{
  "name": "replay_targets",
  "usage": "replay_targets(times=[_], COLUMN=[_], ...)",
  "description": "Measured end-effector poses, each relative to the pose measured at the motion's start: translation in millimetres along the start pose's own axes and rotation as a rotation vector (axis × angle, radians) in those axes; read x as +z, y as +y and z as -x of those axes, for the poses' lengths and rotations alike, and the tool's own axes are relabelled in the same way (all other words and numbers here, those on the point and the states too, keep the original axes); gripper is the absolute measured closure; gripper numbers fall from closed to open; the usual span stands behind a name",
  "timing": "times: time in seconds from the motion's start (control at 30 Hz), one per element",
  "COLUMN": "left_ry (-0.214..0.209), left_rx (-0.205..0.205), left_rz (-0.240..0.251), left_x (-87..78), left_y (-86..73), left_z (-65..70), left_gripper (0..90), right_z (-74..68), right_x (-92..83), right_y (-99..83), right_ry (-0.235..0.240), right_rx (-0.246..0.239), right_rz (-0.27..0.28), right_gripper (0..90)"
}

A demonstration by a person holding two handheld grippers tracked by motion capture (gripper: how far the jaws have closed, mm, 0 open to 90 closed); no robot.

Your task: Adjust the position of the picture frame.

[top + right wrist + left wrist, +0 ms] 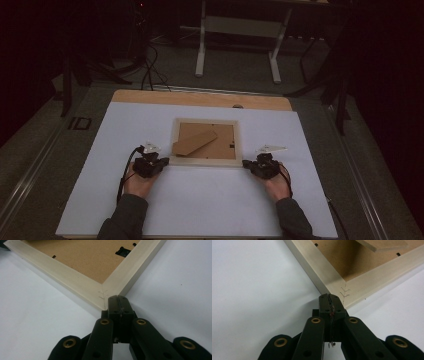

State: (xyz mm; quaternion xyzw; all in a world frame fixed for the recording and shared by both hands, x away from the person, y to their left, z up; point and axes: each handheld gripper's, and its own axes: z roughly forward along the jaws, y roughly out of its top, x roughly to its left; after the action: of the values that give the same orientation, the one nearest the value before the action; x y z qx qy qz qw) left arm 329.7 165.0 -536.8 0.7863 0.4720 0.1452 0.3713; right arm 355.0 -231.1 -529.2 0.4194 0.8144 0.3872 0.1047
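Picture frame [205, 142] lies face-down in the middle of the white surface [200, 200], its brown backing and stand up. Left gripper [329, 298] and right gripper [118, 300] sit at its two near corners — fingers clenched tight, holding nothing, tips against the wood. To shift or square the frame well, press both corners evenly — one-sided force would likely twist it.
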Motion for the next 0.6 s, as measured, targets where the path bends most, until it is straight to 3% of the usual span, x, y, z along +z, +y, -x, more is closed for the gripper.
replay_targets(times=[0.2,0.37,0.47,0.6], left_ry=[0.051,0.048,0.052,0.063], left_rx=[0.038,0.026,0.023,-0.008], left_rz=[-0.013,-0.006,0.013,0.04], left_x=[-0.5,-3.0,-7.7,-15.1], left_y=[-0.4,0.2,1.8,3.3], left_z=[4.7,3.8,4.3,-0.4], left_gripper=[87.9,84.0,81.1,78.0], right_z=[-5.7,-9.7,-7.4,-3.0], right_x=[0.2,-5.2,-9.0,-15.3], right_y=[-0.5,1.6,0.9,-1.6], right_ry=[-0.053,-0.094,-0.098,-0.1], right_rx=[-0.039,-0.072,-0.057,-0.042], right_rz=[0.012,0.031,0.048,0.067], right_gripper=[89.9,89.8,86.8,82.1])
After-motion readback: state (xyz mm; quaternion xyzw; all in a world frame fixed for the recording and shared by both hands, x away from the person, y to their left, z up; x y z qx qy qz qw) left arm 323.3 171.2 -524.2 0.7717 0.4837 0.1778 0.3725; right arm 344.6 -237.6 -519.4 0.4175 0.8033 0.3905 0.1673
